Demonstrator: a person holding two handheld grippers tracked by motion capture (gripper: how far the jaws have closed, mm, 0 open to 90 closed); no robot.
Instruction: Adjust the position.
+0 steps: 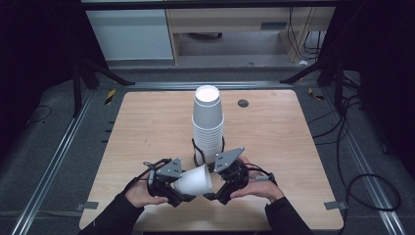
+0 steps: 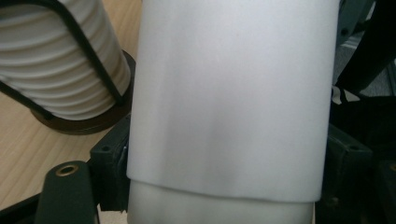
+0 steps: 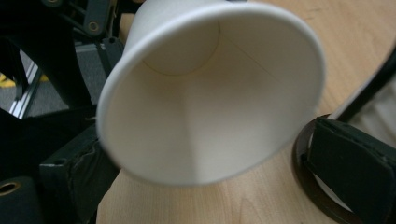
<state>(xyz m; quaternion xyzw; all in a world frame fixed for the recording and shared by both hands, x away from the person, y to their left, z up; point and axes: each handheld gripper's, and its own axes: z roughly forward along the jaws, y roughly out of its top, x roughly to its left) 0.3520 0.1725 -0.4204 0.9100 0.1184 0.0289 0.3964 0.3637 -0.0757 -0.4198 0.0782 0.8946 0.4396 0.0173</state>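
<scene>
High view: a wooden counter point(image 1: 147, 127) carries a tall stack of white paper cups point(image 1: 208, 125) standing upside down in a black wire holder point(image 1: 196, 152) with a round base, near the middle of the counter. In front of the stack, toward the person, a single white paper cup point(image 1: 195, 181) lies on its side in the air between the two grippers, its closed end toward the left gripper point(image 1: 169, 188) and its open mouth toward the right gripper point(image 1: 221, 188). The left hand point(image 1: 142, 193) and right hand point(image 1: 257, 187) come in from the bottom edge, each wrapped around its tool. A small dark round fitting point(image 1: 243, 103) sits in the counter beyond the stack.

In the left gripper view, the cup's wall point(image 2: 233, 93) stands very close, with the black fingers point(image 2: 109, 163) pressed against it on either side, so the left fingers are closed on the cup. The ribbed stack in its holder is at the upper left, just beside the cup.

In the right gripper view, the cup's open mouth point(image 3: 210, 102) faces the camera, showing its inner seam and bottom. One black finger point(image 3: 70, 172) sits at the rim's lower left and the other point(image 3: 355, 163) at the right, near the rim; whether they actually touch the cup I cannot tell.
</scene>
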